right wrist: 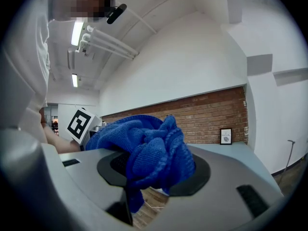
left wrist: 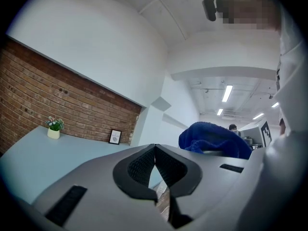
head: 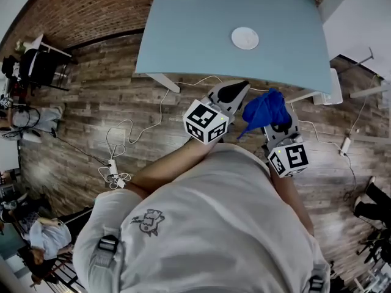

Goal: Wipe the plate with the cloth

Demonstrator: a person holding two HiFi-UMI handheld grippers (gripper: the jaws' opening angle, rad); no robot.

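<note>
Both level: left gripper [head: 240, 88], right gripper [right wrist: 156, 174] with cloth [head: 264, 110]

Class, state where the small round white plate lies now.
In the head view, the small round white plate lies right of centre on the pale blue table, beyond the blue cloth in the right hand-held gripper.

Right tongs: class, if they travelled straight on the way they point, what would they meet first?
The right tongs would probably meet the table near its front edge. They grip the blue cloth and aim there; the plate lies further on, to the left. Height is hard to judge.
</note>
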